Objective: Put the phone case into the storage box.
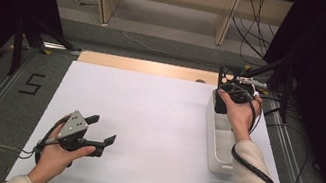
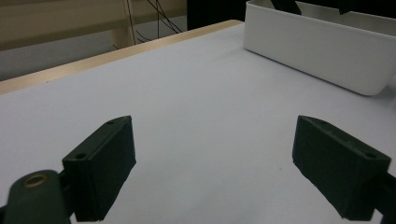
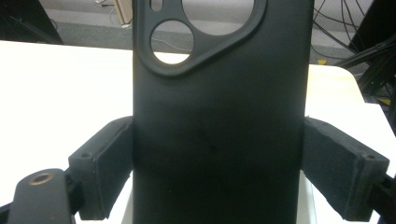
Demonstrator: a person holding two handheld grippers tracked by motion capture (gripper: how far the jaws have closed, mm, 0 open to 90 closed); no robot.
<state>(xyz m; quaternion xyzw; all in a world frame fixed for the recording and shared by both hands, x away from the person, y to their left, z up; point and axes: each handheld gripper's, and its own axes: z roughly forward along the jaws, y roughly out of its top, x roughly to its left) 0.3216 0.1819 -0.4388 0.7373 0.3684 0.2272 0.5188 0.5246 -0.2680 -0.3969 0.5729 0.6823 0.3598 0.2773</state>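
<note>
The right gripper (image 1: 237, 95) is sitting at about 2 o'clock on the white table sheet (image 1: 146, 119), over the far end of the long white plastic bin (image 1: 218, 157). Its 2 black jaws are pressing on both edges of a matte black phone case with round camera cut-outs (image 3: 217, 116), which is standing upright between them; the jaws are spread wide, as wide as the case. In the high view the case (image 1: 227, 77) is rising above the bin's far end. The left gripper (image 1: 102, 130) is hovering near 7 o'clock, low over the sheet, its 2 jaws standing wide apart with nothing between them, pointing toward the bin (image 2: 317, 46).
</note>
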